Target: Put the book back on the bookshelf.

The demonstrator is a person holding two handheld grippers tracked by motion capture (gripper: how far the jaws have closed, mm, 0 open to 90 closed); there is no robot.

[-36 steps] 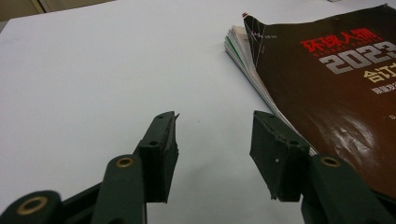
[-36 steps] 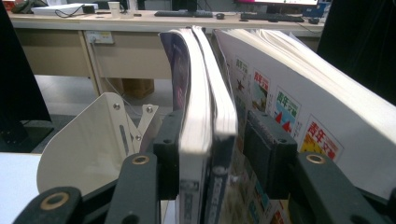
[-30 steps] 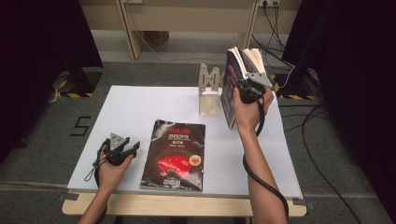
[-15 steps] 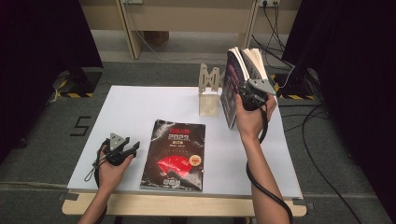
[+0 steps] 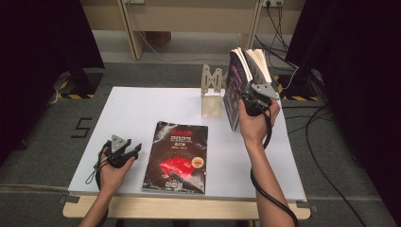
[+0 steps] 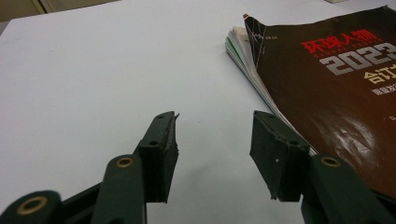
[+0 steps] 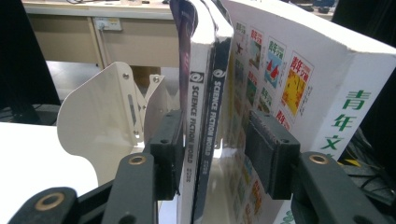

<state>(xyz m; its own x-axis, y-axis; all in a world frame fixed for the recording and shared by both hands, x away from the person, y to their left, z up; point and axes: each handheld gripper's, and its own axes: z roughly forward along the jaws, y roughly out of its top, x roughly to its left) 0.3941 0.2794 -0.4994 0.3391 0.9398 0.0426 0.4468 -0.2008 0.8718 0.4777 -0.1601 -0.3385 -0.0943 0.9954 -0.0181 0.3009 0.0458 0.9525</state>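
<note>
From above, the right hand-held gripper (image 5: pixel 251 100) clasps upright books (image 5: pixel 239 87) beside a bookend (image 5: pixel 212 92) on the white tabletop (image 5: pixel 142 109). The left hand-held gripper (image 6: pixel 212 151), jaws apart and empty, rests beside a dark flat magazine (image 6: pixel 336 93). The right gripper view shows its jaws around two Science Fiction World spines (image 7: pixel 201 121), left pad touching.

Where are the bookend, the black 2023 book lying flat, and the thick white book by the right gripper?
bookend (image 5: pixel 211 105), high view, on its upright plate.
black 2023 book (image 5: pixel 177 158), high view, middle of its front cover.
thick white book (image 7: pixel 299 79), right gripper view, on its illustrated cover.
</note>
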